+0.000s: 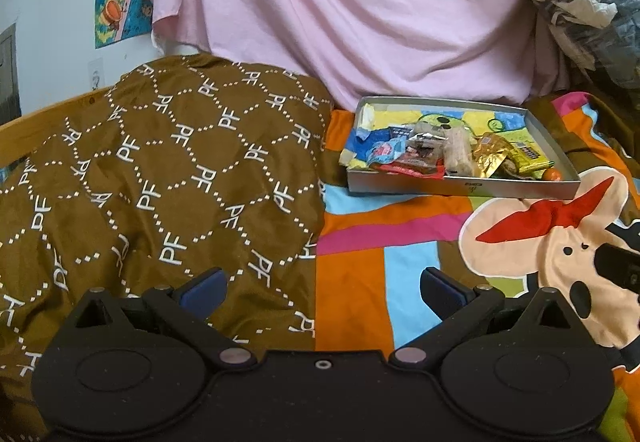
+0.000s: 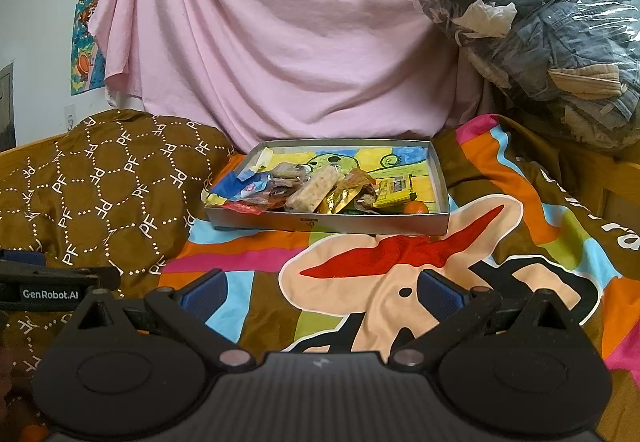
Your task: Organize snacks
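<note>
A shallow grey cardboard box point(image 1: 464, 187) point(image 2: 360, 225) lies on the bed and holds a pile of wrapped snacks: a blue packet point(image 1: 368, 144), a pale cereal bar point(image 2: 314, 188), a gold foil wrapper point(image 1: 490, 158), a yellow packet point(image 2: 394, 189) and a small orange fruit point(image 2: 416, 207). My left gripper point(image 1: 322, 288) is open and empty, low over the bedding well short of the box. My right gripper point(image 2: 322, 290) is open and empty, also in front of the box. The left gripper's side shows at the left edge of the right wrist view point(image 2: 52, 284).
A brown patterned pillow point(image 1: 160, 170) point(image 2: 100, 186) lies left of the box. A pink sheet point(image 1: 340, 10) hangs behind. A plastic-wrapped bundle of clothes point(image 2: 552, 34) sits at the back right. The bedspread point(image 2: 400, 282) is colourful with a cartoon print.
</note>
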`<state>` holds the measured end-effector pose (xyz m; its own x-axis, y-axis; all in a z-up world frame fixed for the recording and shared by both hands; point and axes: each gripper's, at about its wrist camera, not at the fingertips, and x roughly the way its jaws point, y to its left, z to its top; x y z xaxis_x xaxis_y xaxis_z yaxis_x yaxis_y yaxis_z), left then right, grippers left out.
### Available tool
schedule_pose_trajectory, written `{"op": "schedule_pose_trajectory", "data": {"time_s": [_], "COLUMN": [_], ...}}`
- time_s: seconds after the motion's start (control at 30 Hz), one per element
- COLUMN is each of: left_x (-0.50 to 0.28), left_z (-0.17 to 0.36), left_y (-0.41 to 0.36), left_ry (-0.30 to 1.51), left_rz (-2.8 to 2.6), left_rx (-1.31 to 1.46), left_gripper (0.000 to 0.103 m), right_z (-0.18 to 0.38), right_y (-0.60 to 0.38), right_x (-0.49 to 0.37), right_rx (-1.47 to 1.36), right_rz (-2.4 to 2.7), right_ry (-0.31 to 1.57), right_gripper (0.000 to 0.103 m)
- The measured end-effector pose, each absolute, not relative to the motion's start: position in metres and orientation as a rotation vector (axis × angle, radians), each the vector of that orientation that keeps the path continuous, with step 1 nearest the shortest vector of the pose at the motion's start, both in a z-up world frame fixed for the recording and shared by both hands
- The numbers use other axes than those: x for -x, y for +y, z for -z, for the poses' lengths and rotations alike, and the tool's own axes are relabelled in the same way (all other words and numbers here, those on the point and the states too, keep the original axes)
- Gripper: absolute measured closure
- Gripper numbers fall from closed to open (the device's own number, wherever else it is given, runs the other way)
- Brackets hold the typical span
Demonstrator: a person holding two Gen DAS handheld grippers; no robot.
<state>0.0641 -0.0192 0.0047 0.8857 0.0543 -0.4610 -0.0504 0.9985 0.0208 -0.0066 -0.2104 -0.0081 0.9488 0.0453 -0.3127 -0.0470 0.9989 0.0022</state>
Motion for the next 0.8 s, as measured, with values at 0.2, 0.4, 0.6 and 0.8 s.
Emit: {"op": "schedule_pose_trajectory", "data": {"time_s": [0.2, 0.4, 0.6, 0.8], "left_x": [-0.0617, -0.0609, -0.0603, -0.0597], "left_z": [-0.0055, -0.0054, -0.0051, -0.0053], "left_y": [-0.0233, -0.0246, -0.0260, -0.0272], "left_ry": [0.470, 0.460, 0.457, 0.451], "left_rz": [-0.031, -0.034, -0.035, -0.033], "left_rx": [-0.019, -0.029, -0.039, -0.047], "left_gripper": [0.001, 0.001, 0.001, 0.001], "right_z": [0.0086, 0.0090, 0.0099, 0.0102], "right_y": [-0.2097, -0.2093, -0.2085, -0.2087], "right_x": [0.0064, 0.0058, 0.0063, 0.0062], "right_rx": [0.007, 0.007, 0.010, 0.006], "right_rz": [-0.051, -0.052, -0.056, -0.055], "right_ry": [0.319, 0.323, 0.328, 0.330], "right_gripper": [0.000, 0.000, 0.000, 0.000]}}
